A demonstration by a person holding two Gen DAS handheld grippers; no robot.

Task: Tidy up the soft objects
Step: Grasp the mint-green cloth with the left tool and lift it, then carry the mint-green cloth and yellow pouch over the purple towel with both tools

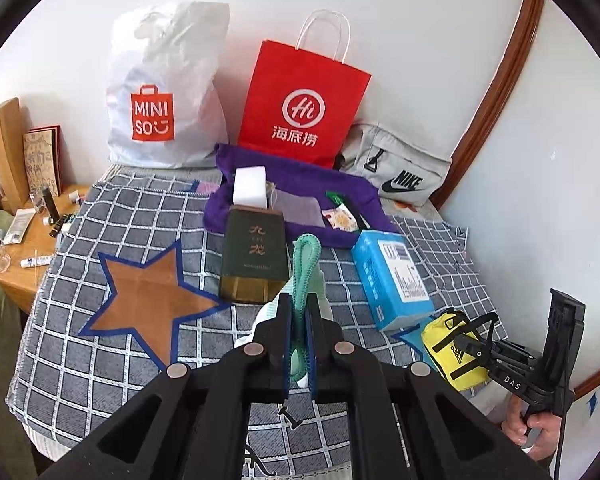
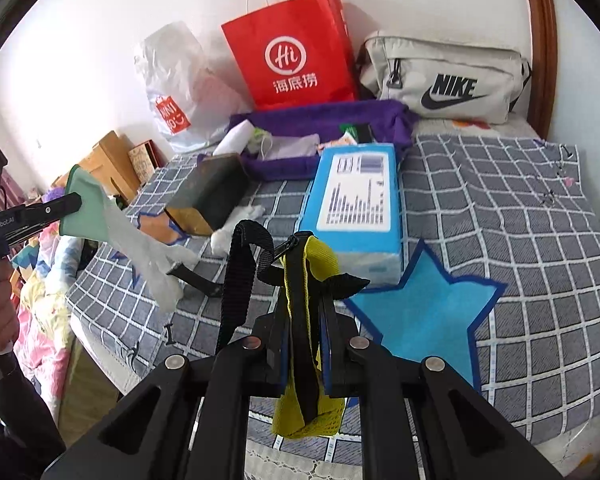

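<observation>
Above the grey checked bedspread (image 1: pixel 100 300), the left gripper (image 1: pixel 299 312) clenched a mint-green rubber glove (image 1: pixel 305 264) while the right gripper (image 2: pixel 305 320) clamped a yellow mesh pouch (image 2: pixel 316 264) with black straps. Both hung mid-carry; next, probably, a drop into the purple fabric tray (image 1: pixel 352 188).

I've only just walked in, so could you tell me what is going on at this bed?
A person is tidying soft things with a gripper in each hand. The left gripper is shut on a mint-green cloth, held up off the checked blanket. The right gripper is shut on a yellow pouch with black straps, also lifted. A purple fabric tray sits further back, already holding a few small items.
</observation>
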